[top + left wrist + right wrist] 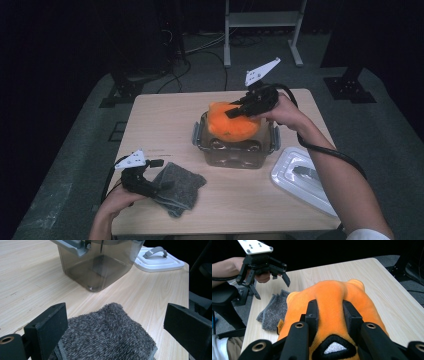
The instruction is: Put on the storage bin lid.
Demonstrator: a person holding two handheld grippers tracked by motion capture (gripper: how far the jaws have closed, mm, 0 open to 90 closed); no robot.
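Note:
My right gripper (235, 111) is shut on an orange plush toy (230, 125), its jaws pinching the soft top (332, 295). The toy sits at the mouth of a clear plastic container (232, 155) in the middle of the table. The container's lower part (100, 267) looks empty. My left gripper (162, 174) rests near the front left edge, open. Its jaws stand wide to either side of a folded grey cloth (107, 335) without pressing on it. The right gripper view also has the left gripper (272, 282) above the grey cloth (273, 312).
A white lid (302, 182) with a grey handle lies flat on the table, right of the container. Cables trail from both grippers. Bare wooden tabletop (165, 115) lies behind and left of the container.

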